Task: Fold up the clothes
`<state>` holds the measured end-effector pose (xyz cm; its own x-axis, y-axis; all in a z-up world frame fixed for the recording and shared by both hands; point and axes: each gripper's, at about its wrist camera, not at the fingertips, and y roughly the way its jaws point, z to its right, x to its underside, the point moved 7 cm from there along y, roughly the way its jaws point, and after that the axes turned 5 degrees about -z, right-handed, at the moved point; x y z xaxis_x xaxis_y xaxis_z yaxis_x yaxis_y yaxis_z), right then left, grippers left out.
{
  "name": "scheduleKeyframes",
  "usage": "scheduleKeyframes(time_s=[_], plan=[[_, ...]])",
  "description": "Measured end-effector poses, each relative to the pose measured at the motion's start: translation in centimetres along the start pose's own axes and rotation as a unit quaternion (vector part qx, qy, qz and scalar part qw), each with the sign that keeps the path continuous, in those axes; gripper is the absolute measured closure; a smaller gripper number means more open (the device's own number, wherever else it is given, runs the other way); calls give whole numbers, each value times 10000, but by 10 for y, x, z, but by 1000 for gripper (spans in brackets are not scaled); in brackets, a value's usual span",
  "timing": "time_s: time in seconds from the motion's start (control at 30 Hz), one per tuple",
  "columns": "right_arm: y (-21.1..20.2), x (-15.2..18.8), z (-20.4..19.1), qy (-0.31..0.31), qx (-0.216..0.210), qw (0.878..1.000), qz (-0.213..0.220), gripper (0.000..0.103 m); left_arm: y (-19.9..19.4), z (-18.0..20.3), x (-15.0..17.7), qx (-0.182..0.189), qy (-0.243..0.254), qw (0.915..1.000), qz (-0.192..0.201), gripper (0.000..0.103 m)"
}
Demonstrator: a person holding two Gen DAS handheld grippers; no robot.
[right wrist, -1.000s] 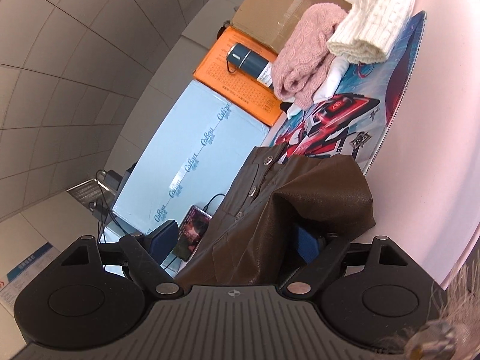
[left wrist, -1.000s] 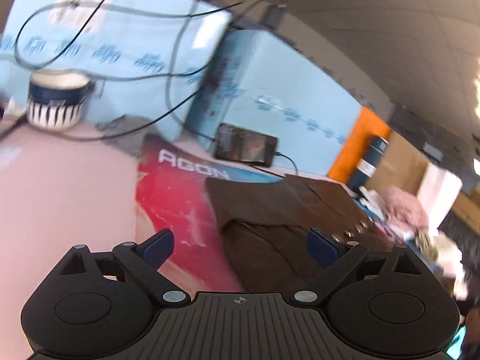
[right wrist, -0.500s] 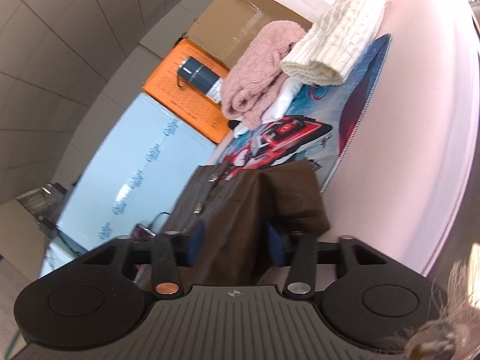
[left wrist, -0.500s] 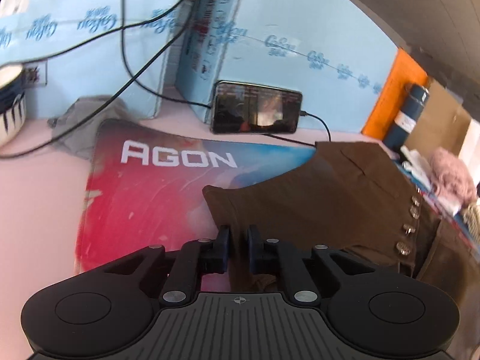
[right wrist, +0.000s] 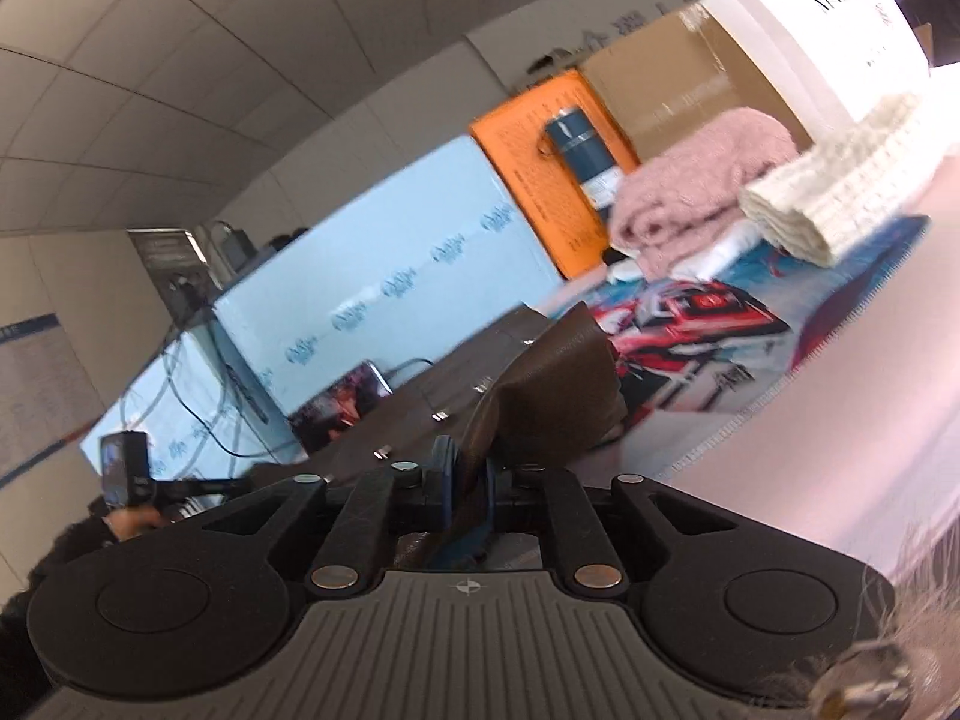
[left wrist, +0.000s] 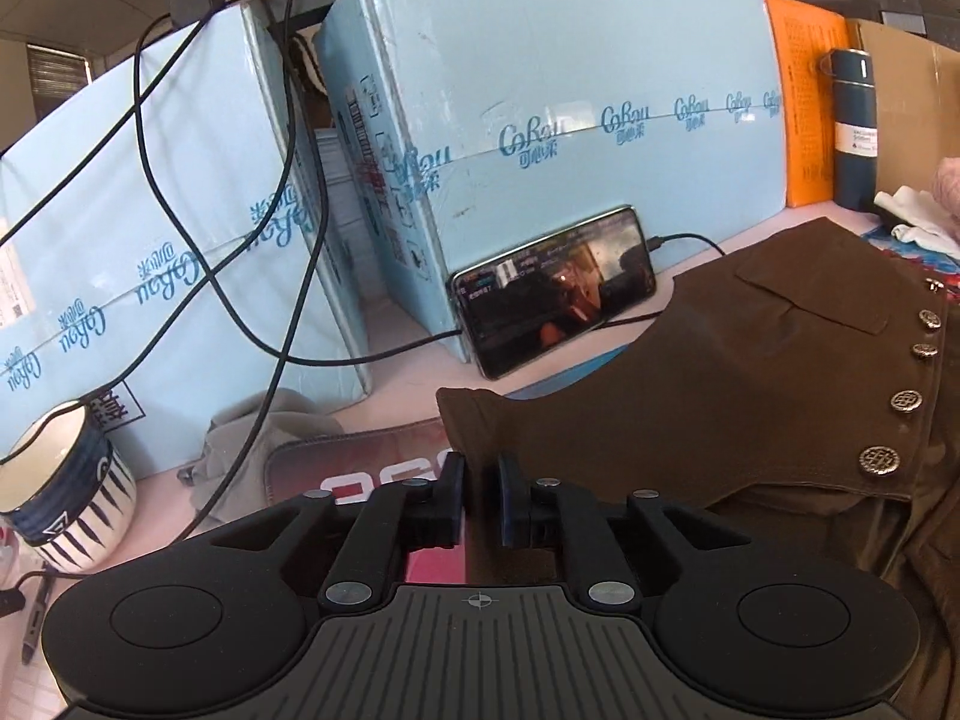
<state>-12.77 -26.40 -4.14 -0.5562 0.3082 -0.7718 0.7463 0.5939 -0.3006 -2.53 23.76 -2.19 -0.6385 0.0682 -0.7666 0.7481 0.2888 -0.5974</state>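
Brown fabric of the buttoned garment (left wrist: 708, 384) is pinched at a corner by the left claw (left wrist: 478, 483), its jaws nearly together. The right claw (right wrist: 465, 468) grips a raised fold of the same garment (right wrist: 558, 384) above the printed mat (right wrist: 708, 336) on the pink counter (right wrist: 840, 420). Farther back a phone (left wrist: 555, 288) leans against blue boxes (left wrist: 570, 90), beside folded pink (right wrist: 696, 192) and cream knitwear (right wrist: 840, 198).
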Motion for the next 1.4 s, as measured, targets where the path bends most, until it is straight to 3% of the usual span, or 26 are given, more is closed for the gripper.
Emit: scheduleKeyframes(time_s=[0.03, 0.07, 0.1, 0.17, 0.27, 0.33, 0.4, 0.43, 0.47, 0.5, 0.6, 0.63, 0.73, 0.9, 1.07, 1.13, 1.2, 1.23, 1.27, 1.33, 1.4], plan=[[0, 3, 10, 148, 189, 9997, -76, 77, -10, 3, 0, 31, -37, 9999, 137, 73], [-1, 6, 19, 333, 355, 9988, -108, 64, -21, 7, 0, 65, -78, 9996, 278, 58], [-2, 6, 28, 528, 462, 9975, -71, 61, -34, 13, 2, 250, -134, 9988, 407, 42], [-5, 7, 46, 919, 673, 9935, 5, 58, -58, 27, 11, 741, -169, 9956, 543, 32], [-6, 1, 59, 1286, 652, 9894, 145, 58, -90, 46, 31, 1451, -185, 9877, 549, 32], [-2, -6, 59, 932, 1056, 9900, 108, 63, -106, 53, 48, 1811, -302, 9818, 483, 31], [3, -14, 58, 467, 1394, 9891, 69, 64, -114, 53, 64, 1838, -380, 9815, 376, 31], [6, -19, 56, 178, 1527, 9881, 48, 56, -117, 53, 70, 1795, -422, 9822, 354, 31], [12, -24, 56, -24, 1403, 9900, -127, 39, -119, 52, 76, 1811, -461, 9820, 291, 31], [19, -30, 58, -27, 1261, 9915, -312, 33, -121, 52, 82, 1850, -501, 9813, 196, 31], [39, -38, 61, 315, 945, 9913, -862, 31, -123, 51, 96, 1762, -436, 9834, 28, 31], [46, -39, 61, 438, 846, 9897, -1069, 33, -122, 48, 97, 1652, -400, 9854, 8, 31], [58, -32, 48, -38, 1048, 9848, -1384, 64, -121, 39, 101, 1322, -292, 9908, -52, 29], [60, -14, 19, -551, 634, 9809, -1756, 65, -120, 23, 107, 768, -111, 9969, -152, 28], [69, -12, 13, -433, 311, 9810, -1866, 57, -121, 11, 108, 253, 44, 9996, -151, 29], [77, -17, 17, -219, 209, 9814, -1894, 56, -127, 19, 94, 385, -10, 9992, 116, 29], [84, -21, 20, -150, 226, 9814, -1902, 65, -132, 31, 81, 685, -64, 9969, 378, 26], [88, -21, 19, -351, 336, 9813, -1862, 84, -132, 39, 76, 854, -38, 9952, 466, 26], [91, -21, 19, -557, 448, 9807, -1820, 95, -132, 48, 73, 1012, 19, 9935, 514, 26], [93, -22, 11, -1191, 427, 9792, -1588, 95, -130, 66, 68, 1318, 164, 9897, 529, 26], [101, -25, 7, -1497, 517, 9740, -1622, 95, -123, 79, 69, 1429, 360, 9883, 385, 26]])
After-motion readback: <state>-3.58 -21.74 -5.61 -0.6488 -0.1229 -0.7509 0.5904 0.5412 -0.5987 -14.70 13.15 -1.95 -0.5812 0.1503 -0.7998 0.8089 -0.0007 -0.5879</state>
